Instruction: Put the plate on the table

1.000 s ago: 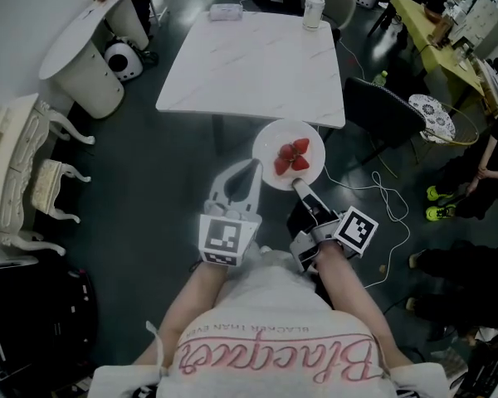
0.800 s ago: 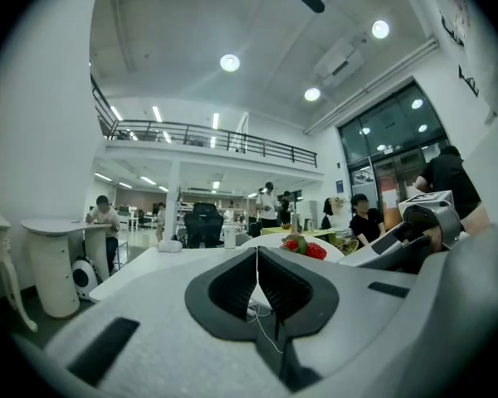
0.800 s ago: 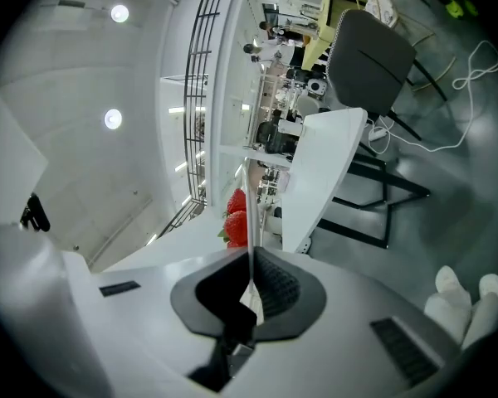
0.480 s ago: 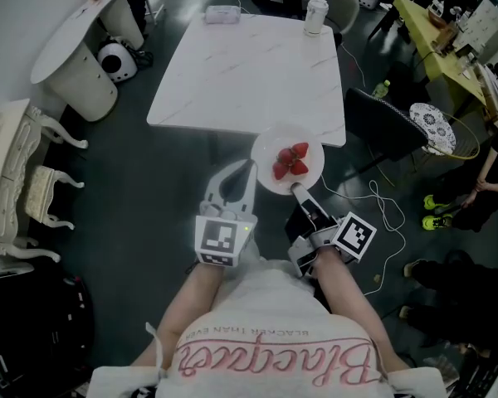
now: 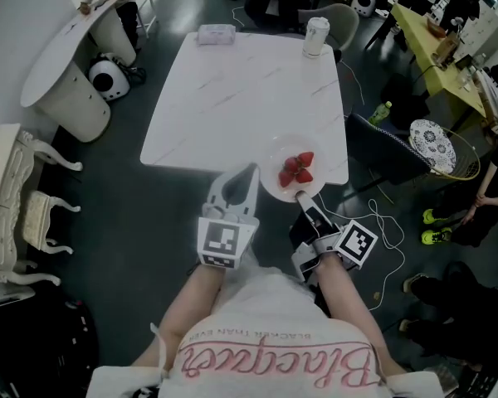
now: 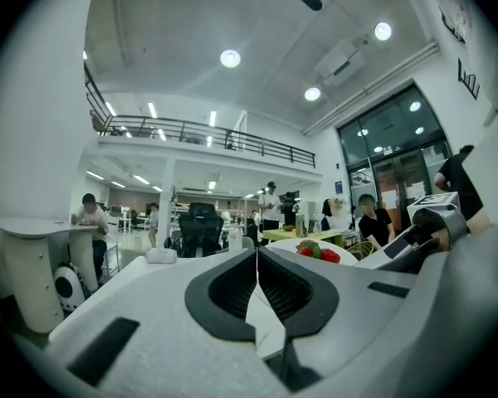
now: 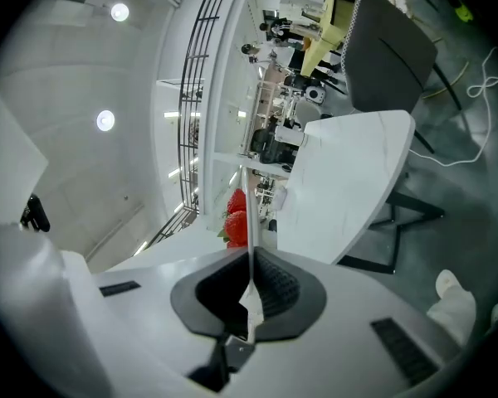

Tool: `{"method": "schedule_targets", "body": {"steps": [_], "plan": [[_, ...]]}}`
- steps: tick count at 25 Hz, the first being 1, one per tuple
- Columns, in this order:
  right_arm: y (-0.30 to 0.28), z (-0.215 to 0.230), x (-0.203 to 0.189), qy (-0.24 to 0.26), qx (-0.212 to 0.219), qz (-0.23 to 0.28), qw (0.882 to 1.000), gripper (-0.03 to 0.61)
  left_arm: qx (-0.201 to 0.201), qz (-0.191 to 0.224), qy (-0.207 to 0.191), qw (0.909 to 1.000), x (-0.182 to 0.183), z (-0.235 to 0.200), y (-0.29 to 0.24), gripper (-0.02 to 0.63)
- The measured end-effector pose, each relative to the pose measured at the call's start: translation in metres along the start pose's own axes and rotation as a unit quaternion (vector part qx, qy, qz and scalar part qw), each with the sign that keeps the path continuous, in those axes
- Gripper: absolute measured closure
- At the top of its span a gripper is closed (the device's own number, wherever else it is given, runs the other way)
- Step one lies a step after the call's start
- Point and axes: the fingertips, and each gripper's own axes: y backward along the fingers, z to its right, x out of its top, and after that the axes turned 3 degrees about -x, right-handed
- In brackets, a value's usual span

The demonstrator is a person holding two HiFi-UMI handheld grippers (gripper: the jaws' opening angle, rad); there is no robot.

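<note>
Your right gripper (image 5: 299, 196) is clamped on the near rim of the white plate (image 5: 274, 181) of strawberries (image 5: 297, 168), which sits over the near right corner of the white table (image 5: 241, 89) with part of it past the edge. Your left gripper (image 5: 251, 172) has its jaws together on nothing, just left of the plate. The carry looks nearly done; what is left, I judge, is to bring the plate farther onto the top, set it flat and let go.
</note>
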Motion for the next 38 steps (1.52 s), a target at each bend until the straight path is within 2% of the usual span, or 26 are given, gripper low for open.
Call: {"method": "schedule_targets", "body": {"steps": [5, 17, 25, 33, 38], "plan": [[-0.047, 0.004, 0.024, 0.022, -0.027, 0.0, 0.999, 0.568, -0.009, -0.004, 0.0, 1.0, 0.001, -0.038, -0.039, 0.607], [-0.124, 0.004, 0.058, -0.002, -0.038, -0.01, 0.999, 0.568, -0.023, -0.022, 0.002, 0.9995, -0.011, -0.105, -0.104, 0.607], [-0.15, 0.015, 0.109, 0.012, -0.038, -0.02, 0.999, 0.568, -0.016, -0.035, 0.001, 0.9993, -0.019, -0.112, -0.144, 0.607], [-0.192, 0.024, 0.163, 0.066, -0.037, -0.08, 0.994, 0.568, 0.003, -0.045, 0.005, 0.999, -0.022, -0.122, -0.202, 0.607], [-0.212, 0.042, 0.182, 0.059, -0.039, -0.111, 0.991, 0.568, 0.012, -0.051, 0.009, 0.9986, -0.027, -0.129, -0.237, 0.606]]}}
